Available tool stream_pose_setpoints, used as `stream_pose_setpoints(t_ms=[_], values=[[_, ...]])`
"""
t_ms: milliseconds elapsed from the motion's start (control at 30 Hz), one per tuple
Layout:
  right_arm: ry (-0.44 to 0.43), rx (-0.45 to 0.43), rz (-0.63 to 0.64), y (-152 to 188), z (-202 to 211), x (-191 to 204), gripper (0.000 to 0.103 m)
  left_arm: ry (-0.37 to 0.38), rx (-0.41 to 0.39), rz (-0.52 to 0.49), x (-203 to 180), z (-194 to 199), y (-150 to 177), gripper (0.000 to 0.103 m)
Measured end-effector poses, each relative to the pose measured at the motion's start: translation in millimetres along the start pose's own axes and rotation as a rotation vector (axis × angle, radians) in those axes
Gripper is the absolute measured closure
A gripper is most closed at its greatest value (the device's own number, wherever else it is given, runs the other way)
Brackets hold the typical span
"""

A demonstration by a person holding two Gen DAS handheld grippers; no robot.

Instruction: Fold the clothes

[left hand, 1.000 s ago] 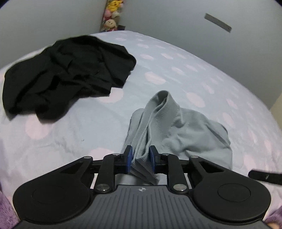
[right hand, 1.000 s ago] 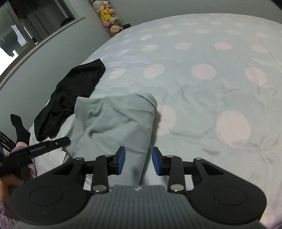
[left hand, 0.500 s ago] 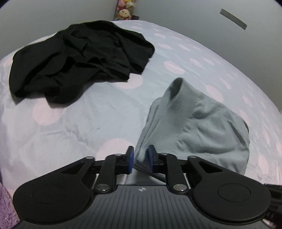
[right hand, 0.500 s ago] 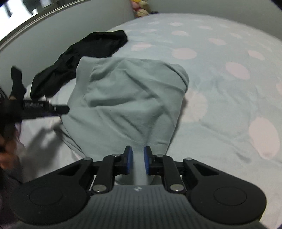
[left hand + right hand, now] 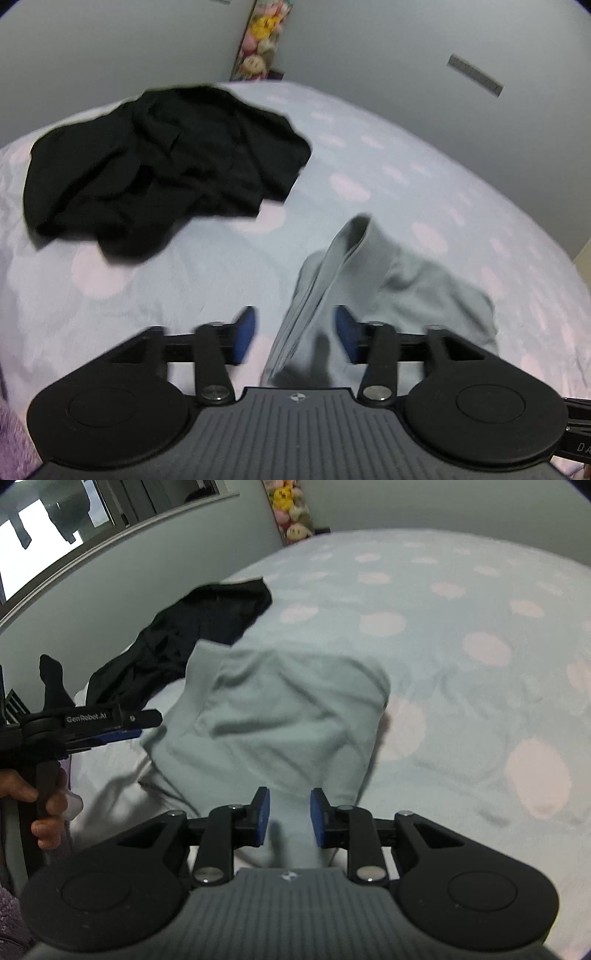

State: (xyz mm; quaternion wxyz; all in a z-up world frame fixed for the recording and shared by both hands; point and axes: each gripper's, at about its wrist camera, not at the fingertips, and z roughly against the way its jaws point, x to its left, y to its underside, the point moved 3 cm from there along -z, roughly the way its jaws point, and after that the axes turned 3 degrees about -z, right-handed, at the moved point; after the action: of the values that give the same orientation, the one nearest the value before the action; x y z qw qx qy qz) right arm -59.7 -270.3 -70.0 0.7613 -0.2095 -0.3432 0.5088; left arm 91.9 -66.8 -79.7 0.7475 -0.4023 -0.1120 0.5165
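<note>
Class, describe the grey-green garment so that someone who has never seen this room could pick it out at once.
Start at the bed, covered by a pale blue sheet with pink dots. Two garments lie on it: a crumpled black garment farther back, and the grey-green garment nearer the camera, its near edge between the open fingers of the right tool. It is the lighter one, ribbed and folded over.

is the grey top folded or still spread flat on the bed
Folded. The grey top lies doubled into a compact bundle on the bed, with stacked layered edges showing in the left wrist view.
</note>
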Motion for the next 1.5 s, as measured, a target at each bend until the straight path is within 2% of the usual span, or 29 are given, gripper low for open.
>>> stream_pose_setpoints(t_ms=[67, 233, 267, 300, 500, 700, 833, 900, 967, 1133, 1300, 1500], values=[[0.007, -0.016, -0.018, -4.1, 3.9, -4.7, 0.058, -0.006, 0.01, -0.023, -4.0, -4.5, -6.5, 0.05], [0.035, -0.009, -0.068, -10.4, 2.6, -19.7, 0.056, 0.021, 0.092, -0.035, 0.2, -25.4, -15.2, 0.049], [0.037, -0.005, -0.079, -11.3, 0.0, -22.0, 0.049, 0.032, 0.107, -0.033, 2.6, -29.8, -15.6, 0.049], [0.037, -0.001, -0.092, -12.3, -2.8, -23.9, 0.046, 0.043, 0.121, -0.031, 5.0, -34.2, -16.0, 0.049], [0.047, 0.021, -0.158, -19.1, -19.6, -35.0, 0.046, 0.099, 0.135, 0.019, 19.0, -50.4, -12.4, 0.047], [0.055, 0.042, -0.217, -24.9, -34.2, -44.9, 0.046, 0.147, 0.161, 0.096, 30.0, -64.2, -11.8, 0.039], [0.058, 0.059, -0.219, -23.0, -41.4, -47.1, 0.045, 0.16, 0.164, 0.115, 32.6, -64.9, -13.2, 0.039], [0.059, 0.067, -0.224, -22.2, -44.6, -48.6, 0.037, 0.155, 0.161, 0.109, 32.0, -63.8, -13.3, 0.039], [0.057, 0.073, -0.232, -21.4, -47.7, -50.2, 0.034, 0.152, 0.157, 0.109, 31.4, -62.6, -13.5, 0.039], [0.047, 0.076, -0.236, -22.3, -50.6, -52.3, 0.034, 0.224, 0.094, 0.114, 28.3, -51.6, -20.1, 0.039], [0.041, 0.078, -0.241, -21.7, -51.7, -53.9, 0.033, 0.145, 0.122, 0.101, 32.8, -58.4, -17.8, 0.039], [0.038, 0.078, -0.241, -21.1, -52.6, -54.1, 0.033, 0.156, 0.144, 0.118, 35.9, -62.7, -14.9, 0.038]])
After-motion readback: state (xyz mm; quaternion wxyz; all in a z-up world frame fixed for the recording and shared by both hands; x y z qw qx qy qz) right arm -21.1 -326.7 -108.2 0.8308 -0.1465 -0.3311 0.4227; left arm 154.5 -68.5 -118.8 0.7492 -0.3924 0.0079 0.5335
